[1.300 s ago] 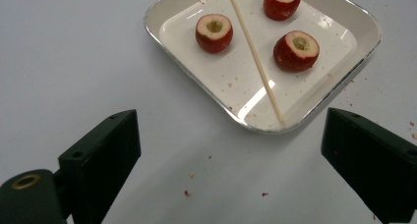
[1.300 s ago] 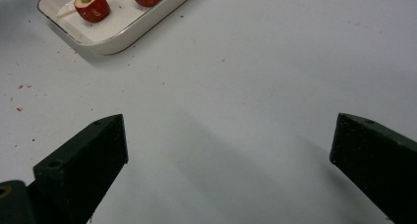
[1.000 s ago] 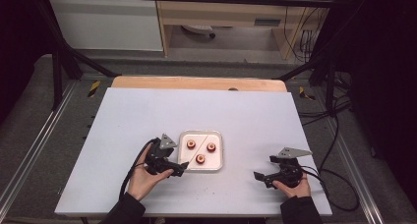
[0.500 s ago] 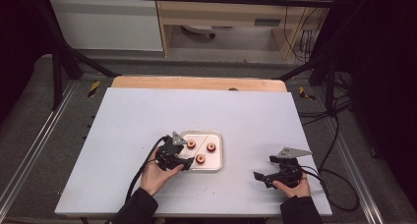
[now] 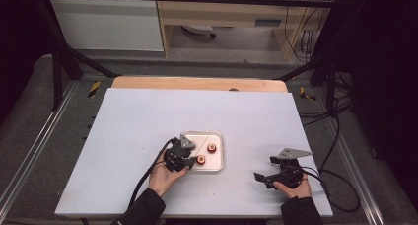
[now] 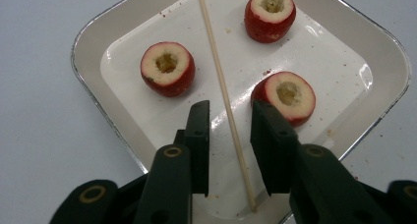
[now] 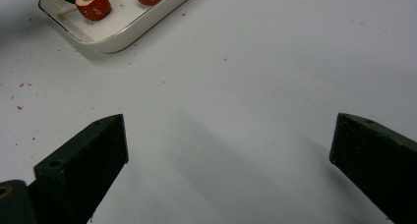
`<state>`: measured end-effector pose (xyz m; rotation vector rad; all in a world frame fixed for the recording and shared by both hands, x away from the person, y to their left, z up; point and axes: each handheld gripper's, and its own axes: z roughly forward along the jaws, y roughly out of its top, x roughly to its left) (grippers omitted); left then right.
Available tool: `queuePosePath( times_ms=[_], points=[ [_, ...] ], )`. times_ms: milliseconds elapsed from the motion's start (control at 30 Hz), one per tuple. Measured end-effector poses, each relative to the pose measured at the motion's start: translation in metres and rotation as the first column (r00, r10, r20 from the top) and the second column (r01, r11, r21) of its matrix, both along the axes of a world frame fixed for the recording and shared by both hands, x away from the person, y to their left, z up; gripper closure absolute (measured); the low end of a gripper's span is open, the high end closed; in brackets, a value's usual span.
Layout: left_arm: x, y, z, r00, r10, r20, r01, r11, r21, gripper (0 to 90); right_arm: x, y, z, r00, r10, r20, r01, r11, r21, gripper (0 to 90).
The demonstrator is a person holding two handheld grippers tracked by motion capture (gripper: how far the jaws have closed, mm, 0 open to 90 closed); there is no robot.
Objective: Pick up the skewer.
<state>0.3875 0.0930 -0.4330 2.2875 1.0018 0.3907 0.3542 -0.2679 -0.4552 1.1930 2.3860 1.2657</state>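
Left gripper (image 6: 229, 135) has moved over tray (image 6: 93, 86), jaws closing around skewer (image 6: 223, 86).

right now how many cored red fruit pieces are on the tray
3, all on the white tray: one left of the skewer at, one at the far right, one beside the left gripper's right jaw. None seem hidden.

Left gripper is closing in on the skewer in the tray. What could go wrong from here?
1. The wooden skewer lies flat between the left gripper's closing jaws, not yet pinched; the thin stick may roll or slip out.
2. One jaw sits right by the nearest cored red fruit piece, so it may get nudged.
3. The tray is shallow and unheld, since the right gripper hangs open over the table; it may slide.
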Motion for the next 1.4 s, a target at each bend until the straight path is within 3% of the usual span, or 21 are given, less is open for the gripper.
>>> queuePosePath(
  times_ms=[233, 633, 1000, 1400],
  points=[
    [0.000, -0.003, -0.002, 1.0000, -0.001, 0.005, 0.001, 0.9999, 0.015, 78.2, 0.000, 0.000, 0.000, 1.0000, 0.000, 0.000, 0.000, 1.000, 0.001, 1.7],
    [-0.003, -0.007, -0.005, 0.9997, 0.017, 0.016, -0.017, 0.9998, 0.007, 87.1, 0.000, 0.000, 0.000, 1.0000, 0.002, 0.000, -0.002, 1.000, -0.001, 1.7],
    [-0.004, -0.002, -0.007, 0.9989, 0.040, 0.023, -0.039, 0.9985, -0.039, 88.5, 0.000, 0.000, 0.000, 1.0000, 0.004, -0.003, -0.004, 1.000, -0.002, 1.8],
    [-0.010, 0.009, 0.010, 0.9977, 0.014, 0.066, -0.009, 0.9964, -0.084, 88.7, -0.001, 0.002, 0.000, 1.0000, 0.004, 0.001, -0.004, 1.000, -0.004, 1.8]
  ],
)
